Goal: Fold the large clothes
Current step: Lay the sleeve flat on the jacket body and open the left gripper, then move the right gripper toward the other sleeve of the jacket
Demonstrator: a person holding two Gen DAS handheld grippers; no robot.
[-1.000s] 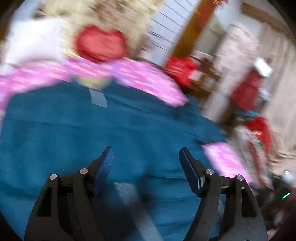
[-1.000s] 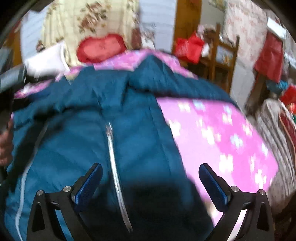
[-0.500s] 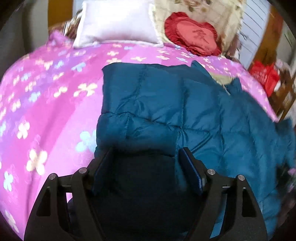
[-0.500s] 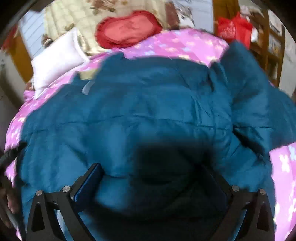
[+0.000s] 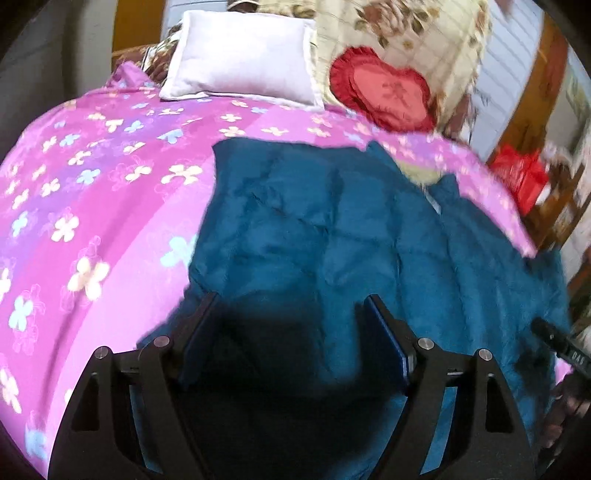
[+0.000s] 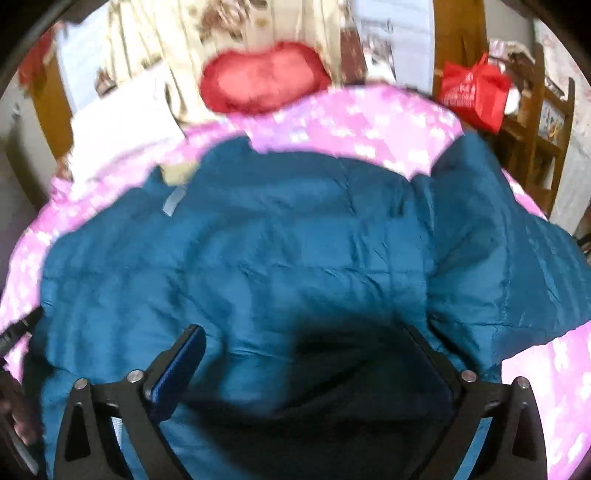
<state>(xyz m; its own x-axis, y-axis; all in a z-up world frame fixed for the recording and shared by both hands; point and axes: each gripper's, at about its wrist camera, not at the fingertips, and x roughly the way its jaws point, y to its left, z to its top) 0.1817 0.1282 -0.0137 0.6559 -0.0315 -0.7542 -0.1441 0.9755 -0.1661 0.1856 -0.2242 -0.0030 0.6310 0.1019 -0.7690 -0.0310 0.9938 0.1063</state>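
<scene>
A large teal quilted jacket (image 5: 332,229) lies spread on a pink flowered bedspread (image 5: 92,206). It also fills the right wrist view (image 6: 295,258). My left gripper (image 5: 291,325) hangs open over the jacket's near left part, with dark fabric between its jaws. My right gripper (image 6: 310,358) is open wide over the jacket's near edge, and a sleeve or side panel (image 6: 498,240) bulges to its right. Both views are somewhat blurred. I cannot tell whether either gripper touches the fabric.
A white pillow (image 5: 243,55), a red heart cushion (image 5: 384,96) and a floral blanket (image 5: 406,29) sit at the bed's head. A red bag (image 6: 472,92) rests on wooden furniture (image 6: 535,122) right of the bed. The other handle (image 5: 557,343) shows at the right edge.
Both grippers have swung over the jacket, and the views now face the head of the bed. The jacket's back side now lies up, the zipper no longer shows. Both stay open.
</scene>
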